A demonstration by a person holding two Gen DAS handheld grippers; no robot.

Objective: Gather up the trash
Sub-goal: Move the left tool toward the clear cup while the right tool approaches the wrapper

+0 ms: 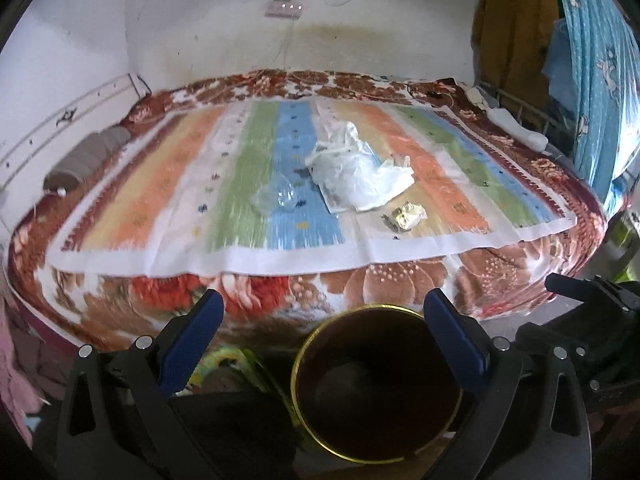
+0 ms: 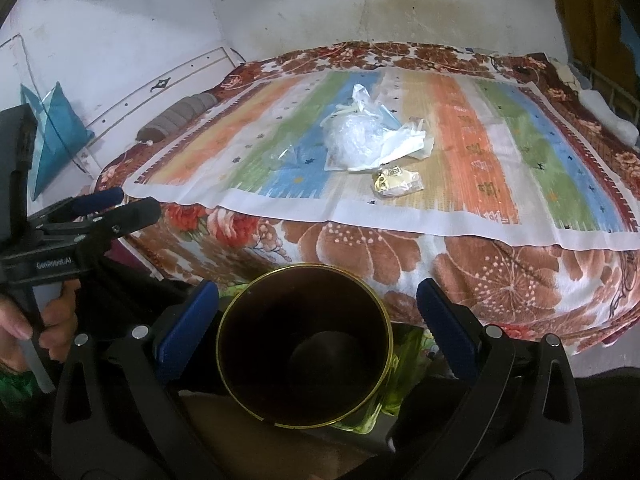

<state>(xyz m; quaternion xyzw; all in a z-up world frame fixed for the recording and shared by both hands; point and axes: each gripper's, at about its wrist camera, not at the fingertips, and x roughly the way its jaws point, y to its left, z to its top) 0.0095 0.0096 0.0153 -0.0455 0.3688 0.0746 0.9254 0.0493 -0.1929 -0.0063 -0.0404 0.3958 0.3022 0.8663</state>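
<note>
Trash lies on the striped mat (image 1: 160, 184) on the bed: a heap of white plastic bags (image 1: 356, 172), a crumpled clear wrapper (image 1: 276, 198) and a gold foil wrapper (image 1: 404, 216). A dark bin with a gold rim (image 1: 376, 384) stands on the floor below the bed's near edge. My left gripper (image 1: 324, 308) is open and empty above the bin. My right gripper (image 2: 318, 300) is open and empty, also over the bin (image 2: 306, 348). The right wrist view shows the bag heap (image 2: 360, 140), the gold wrapper (image 2: 396, 182), the clear wrapper (image 2: 280, 156) and the left gripper (image 2: 120, 200) at left.
A floral blanket (image 1: 360, 284) covers the bed under the mat. A grey bolster (image 1: 86, 158) lies at the bed's left. A blue curtain (image 1: 600, 80) hangs at right. A teal cushion (image 2: 52, 136) leans on the wall. A power strip (image 1: 284, 8) hangs on the back wall.
</note>
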